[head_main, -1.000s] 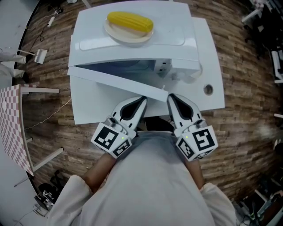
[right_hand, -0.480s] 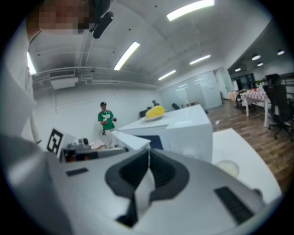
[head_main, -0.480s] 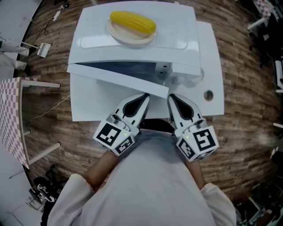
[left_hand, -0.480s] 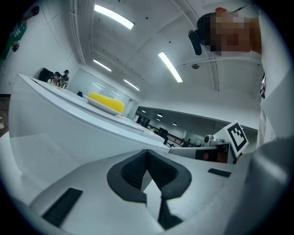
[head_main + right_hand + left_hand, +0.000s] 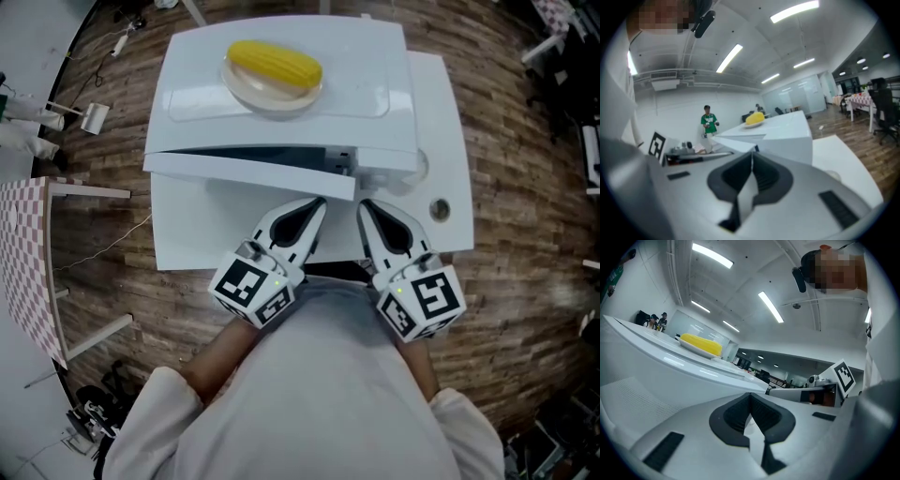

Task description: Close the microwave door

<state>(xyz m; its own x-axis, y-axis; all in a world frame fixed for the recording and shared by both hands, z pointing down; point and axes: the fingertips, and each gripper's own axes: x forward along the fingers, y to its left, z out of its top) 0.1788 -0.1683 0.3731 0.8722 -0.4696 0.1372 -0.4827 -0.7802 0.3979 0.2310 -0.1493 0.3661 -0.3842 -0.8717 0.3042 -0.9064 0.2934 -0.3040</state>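
While the microwave door (image 5: 248,172) stands ajar by a narrow wedge, its left end sits at the oven's left front corner and its free right end swings a little way out toward the desk's near edge. A dark sliver of the oven's inside shows between the door and the body. The microwave (image 5: 375,75) itself is white and takes up the back and middle of a white desk (image 5: 216,225), with its front facing the person.

The left gripper (image 5: 319,200) points at the outer face of the door close to the free end. Its jaws are pressed together with nothing between them, and whether the tips touch the door cannot be told. The right gripper (image 5: 364,203) lies just beside it, to the right of the door's free end and below the oven's right front part. Its jaws are also together and hold nothing. Both grippers reach in over the desk's near edge, each with its marker cube at the rear.

On top of the microwave, toward its left back, a pale plate (image 5: 248,92) carries a yellow corn cob (image 5: 275,64). A small round hole (image 5: 439,208) sits in the desk near its right near corner. Around the desk is a wooden floor (image 5: 506,234), and a checked cloth (image 5: 23,262) shows at the left edge of the head view. Far off in the right gripper view stands a person in a green top (image 5: 708,123).
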